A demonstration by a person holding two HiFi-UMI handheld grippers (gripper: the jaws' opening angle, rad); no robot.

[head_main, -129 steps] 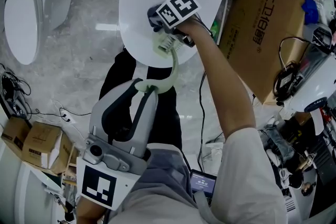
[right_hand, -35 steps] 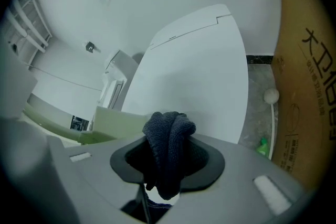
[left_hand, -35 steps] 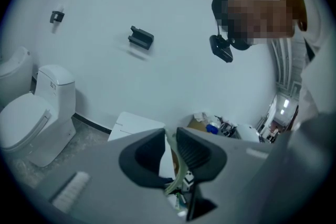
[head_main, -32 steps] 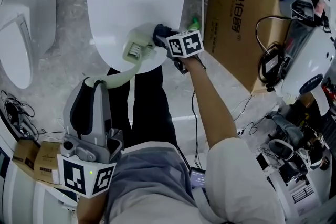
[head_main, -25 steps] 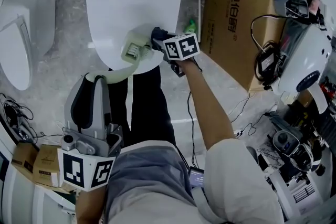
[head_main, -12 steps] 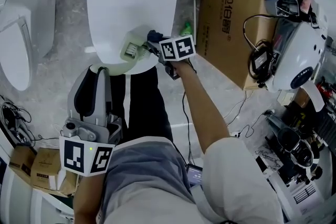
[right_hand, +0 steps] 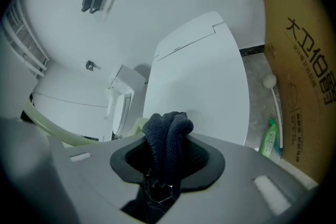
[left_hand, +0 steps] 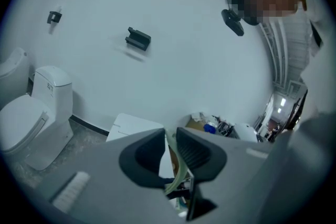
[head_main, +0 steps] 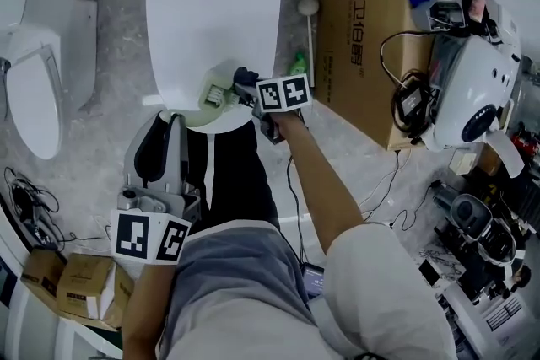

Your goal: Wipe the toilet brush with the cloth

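Your right gripper (right_hand: 167, 162) is clamping its 2 jaws on the dark cloth (right_hand: 167, 136), which is bulging out past the tips. In the head view that cloth is pressing against the pale green head of the toilet brush (head_main: 217, 94), over the front edge of the closed white toilet lid (head_main: 211, 4). Your left gripper (left_hand: 169, 139) is gripping the brush's curved handle between nearly closed jaws. A green bottle (head_main: 297, 63) and a cardboard box (head_main: 363, 29) are sitting right of the toilet.
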